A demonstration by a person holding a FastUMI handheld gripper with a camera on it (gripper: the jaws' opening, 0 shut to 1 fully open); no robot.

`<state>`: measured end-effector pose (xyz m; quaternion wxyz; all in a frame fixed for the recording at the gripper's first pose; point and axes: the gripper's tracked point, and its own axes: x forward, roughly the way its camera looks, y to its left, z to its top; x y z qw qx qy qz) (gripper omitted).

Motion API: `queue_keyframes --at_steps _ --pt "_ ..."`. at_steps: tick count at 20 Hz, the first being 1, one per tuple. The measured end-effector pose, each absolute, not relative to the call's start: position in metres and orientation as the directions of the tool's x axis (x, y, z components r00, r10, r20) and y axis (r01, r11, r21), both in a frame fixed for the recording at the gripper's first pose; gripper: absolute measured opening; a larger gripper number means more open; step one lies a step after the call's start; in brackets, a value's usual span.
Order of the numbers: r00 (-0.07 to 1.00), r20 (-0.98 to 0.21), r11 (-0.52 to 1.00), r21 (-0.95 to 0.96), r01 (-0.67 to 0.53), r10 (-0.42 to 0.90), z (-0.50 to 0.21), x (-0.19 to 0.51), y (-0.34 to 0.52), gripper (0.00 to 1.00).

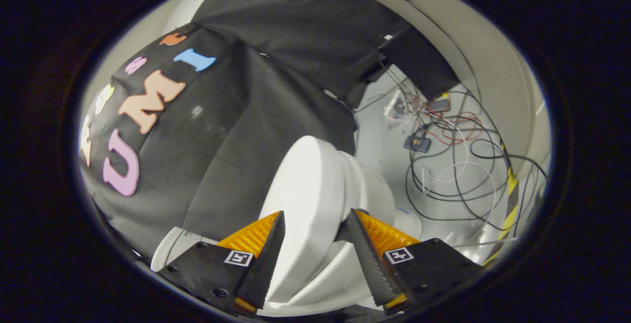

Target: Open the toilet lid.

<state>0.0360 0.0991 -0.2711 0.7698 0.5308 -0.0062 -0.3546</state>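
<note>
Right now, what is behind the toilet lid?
The toilet lid stands raised between the open hand-held gripper's fingers. Behind it hangs black cloth; to one side, tangled cables lie on the floor. The tank and wall directly behind are covered.

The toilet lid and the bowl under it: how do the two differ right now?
The toilet lid is a flat, thin panel swung up, seen nearly edge-on and tilted; the bowl behind it is rounded and bulky. The lid runs between the fingers of the gripper, which stand apart on either side of it; the bowl lies beyond them, toward the cables on the floor. Both are plain glossy white.
</note>
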Motion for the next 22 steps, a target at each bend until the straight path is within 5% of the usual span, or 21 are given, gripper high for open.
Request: queue_keyframes --at_steps 3,11,13,17,19,22 --pt "0.741 -0.352 0.127 0.854 0.504 -0.572 -0.272 0.034 0.093 0.70" --pt "0.729 -0.421 0.081 0.836 0.542 -0.540 -0.289 0.031 0.085 0.69" --pt "0.752 -0.454 0.084 0.828 0.554 -0.478 -0.303 0.045 0.095 0.33" --pt "0.777 -0.458 0.100 0.832 0.545 -0.431 -0.310 0.062 0.095 0.33" --pt "0.796 -0.441 0.090 0.850 0.518 -0.415 -0.295 0.054 0.098 0.10" --pt "0.793 -0.427 0.148 0.835 0.530 -0.435 -0.281 0.054 0.100 0.03"
